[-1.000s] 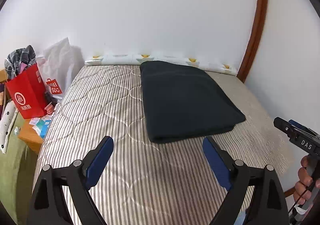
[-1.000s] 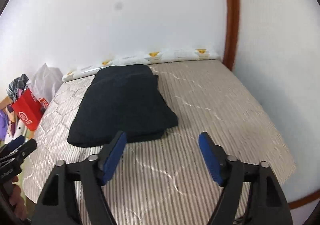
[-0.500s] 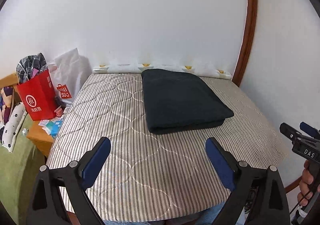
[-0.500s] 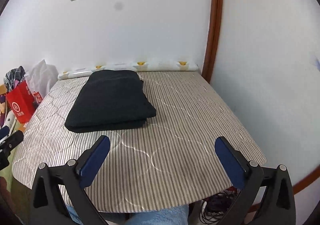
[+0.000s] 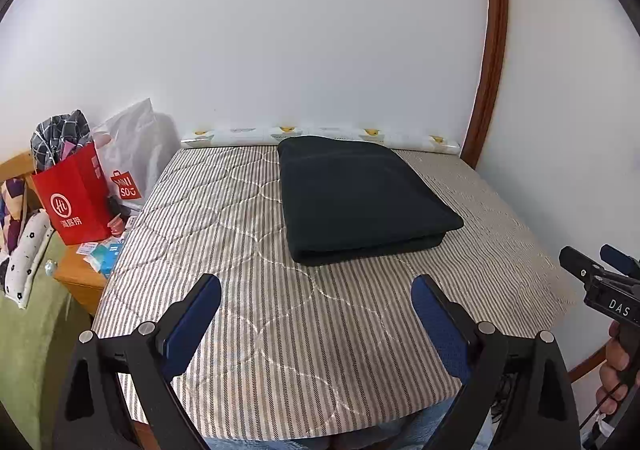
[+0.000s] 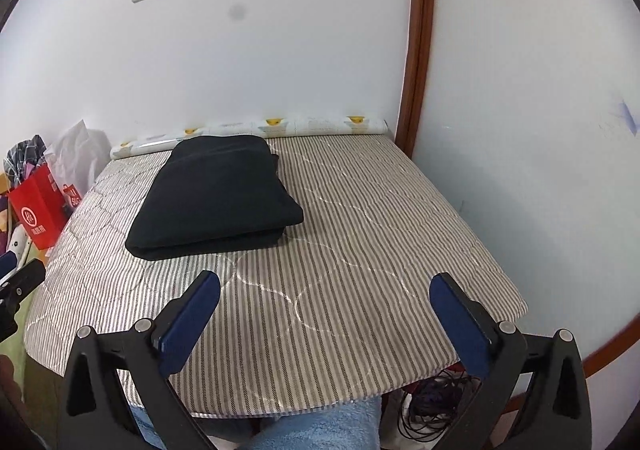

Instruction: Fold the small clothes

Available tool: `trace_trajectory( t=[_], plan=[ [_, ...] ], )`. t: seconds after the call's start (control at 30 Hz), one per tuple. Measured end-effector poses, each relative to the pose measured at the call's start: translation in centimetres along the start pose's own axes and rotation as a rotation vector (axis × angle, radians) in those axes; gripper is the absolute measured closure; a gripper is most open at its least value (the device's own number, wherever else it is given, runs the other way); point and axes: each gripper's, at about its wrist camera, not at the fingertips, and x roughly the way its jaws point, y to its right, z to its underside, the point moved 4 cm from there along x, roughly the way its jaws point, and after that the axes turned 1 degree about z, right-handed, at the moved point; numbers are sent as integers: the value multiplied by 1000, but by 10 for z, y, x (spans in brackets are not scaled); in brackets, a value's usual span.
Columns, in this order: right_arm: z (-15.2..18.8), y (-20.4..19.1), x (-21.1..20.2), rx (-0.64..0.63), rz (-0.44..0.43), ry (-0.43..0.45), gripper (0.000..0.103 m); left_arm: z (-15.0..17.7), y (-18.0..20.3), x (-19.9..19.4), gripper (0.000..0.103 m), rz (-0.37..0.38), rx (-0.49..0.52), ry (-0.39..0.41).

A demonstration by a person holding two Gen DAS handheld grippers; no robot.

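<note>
Striped mattress (image 5: 280, 330); folded black garment (image 5: 360, 198) lengthwise twd wall

Right claw (image 6: 324, 300) (jaws wide) hovers near folded black garment (image 6: 218, 192).

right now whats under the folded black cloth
The black cloth lies on the striped mattress, whose quilted cover shows all around it. Whatever sits directly beneath the cloth is covered, so nothing else can be confirmed there.
</note>
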Motion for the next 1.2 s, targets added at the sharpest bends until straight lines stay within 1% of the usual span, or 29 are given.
trace_trajectory(
  t=[0.4,0.63,0.93,1.2],
  plan=[
    [5,3,-1,-10,-10,-1,0,0,0,-4,7,-7,8,2],
    [6,2,2,-12,-3,-9,0,-1,-8,-10,7,-27,16,12],
    [8,9,4,-3,17,-24,0,2,-20,-5,7,-15,-6,2],
    [9,14,6,1,27,-33,0,4,-22,-3,7,-12,-8,-3]
  ],
)
